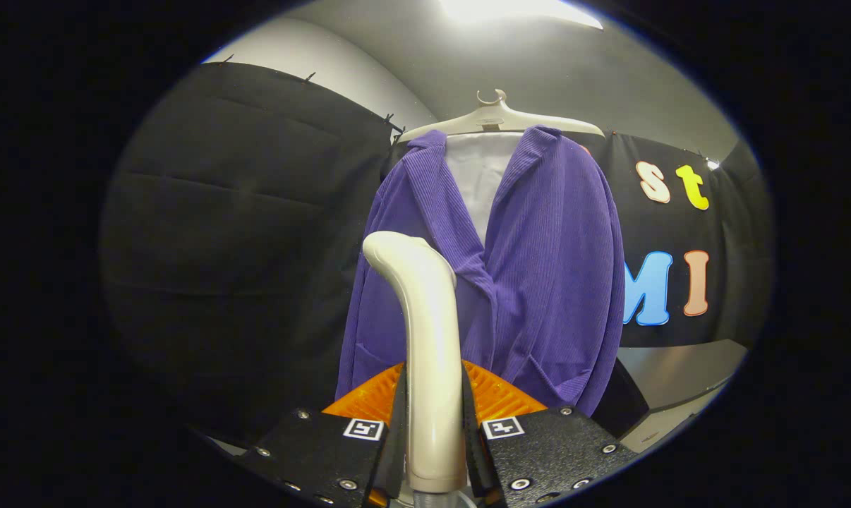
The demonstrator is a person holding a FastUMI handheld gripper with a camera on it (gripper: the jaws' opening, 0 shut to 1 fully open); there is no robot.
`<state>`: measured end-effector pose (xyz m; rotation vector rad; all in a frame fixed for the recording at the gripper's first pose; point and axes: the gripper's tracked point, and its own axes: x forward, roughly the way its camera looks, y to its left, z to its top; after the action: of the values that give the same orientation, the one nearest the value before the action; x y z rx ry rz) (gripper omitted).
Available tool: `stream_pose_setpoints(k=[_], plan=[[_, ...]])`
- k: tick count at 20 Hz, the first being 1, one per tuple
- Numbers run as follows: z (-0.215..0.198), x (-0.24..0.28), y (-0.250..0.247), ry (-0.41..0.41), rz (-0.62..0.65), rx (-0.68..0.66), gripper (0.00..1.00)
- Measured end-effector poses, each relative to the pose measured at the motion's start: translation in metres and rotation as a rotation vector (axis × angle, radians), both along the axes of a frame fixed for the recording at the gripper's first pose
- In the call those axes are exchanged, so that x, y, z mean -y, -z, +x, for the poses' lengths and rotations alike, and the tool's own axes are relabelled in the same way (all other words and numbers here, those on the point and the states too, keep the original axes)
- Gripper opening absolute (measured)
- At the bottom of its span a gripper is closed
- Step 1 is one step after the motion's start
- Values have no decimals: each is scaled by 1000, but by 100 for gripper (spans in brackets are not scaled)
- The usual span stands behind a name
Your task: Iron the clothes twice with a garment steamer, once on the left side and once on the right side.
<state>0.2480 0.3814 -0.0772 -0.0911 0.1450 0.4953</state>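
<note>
Steamer (425, 331) clamped in gripper (432, 416), seemingly near purple jacket (545, 282) on hanger (499, 120)

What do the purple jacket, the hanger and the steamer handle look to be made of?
Purple jacket: ribbed fabric, matte, probably corduroy or knit. Hanger: smooth cream plastic, apparently. Steamer handle, clamped between the hand-held gripper fingers: glossy cream plastic, showing highlights.

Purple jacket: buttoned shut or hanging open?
Open. The purple jacket hangs on the hanger, lapels parted over a white lining.
</note>
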Motion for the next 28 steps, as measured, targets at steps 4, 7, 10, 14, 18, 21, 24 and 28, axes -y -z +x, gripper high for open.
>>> stream_pose_setpoints(k=[4,7,10,14,18,21,24,28], plan=[[-7,7,38,5,-16,-78,36],[-13,8,57,-1,-45,-95,37],[-18,8,75,-11,-59,-115,36],[-33,10,107,-18,-87,-165,37],[-46,16,140,-21,-122,-201,37],[-58,18,164,-36,-144,-246,36],[-64,22,179,-37,-172,-256,37],[-75,29,207,-30,-193,-302,37]])
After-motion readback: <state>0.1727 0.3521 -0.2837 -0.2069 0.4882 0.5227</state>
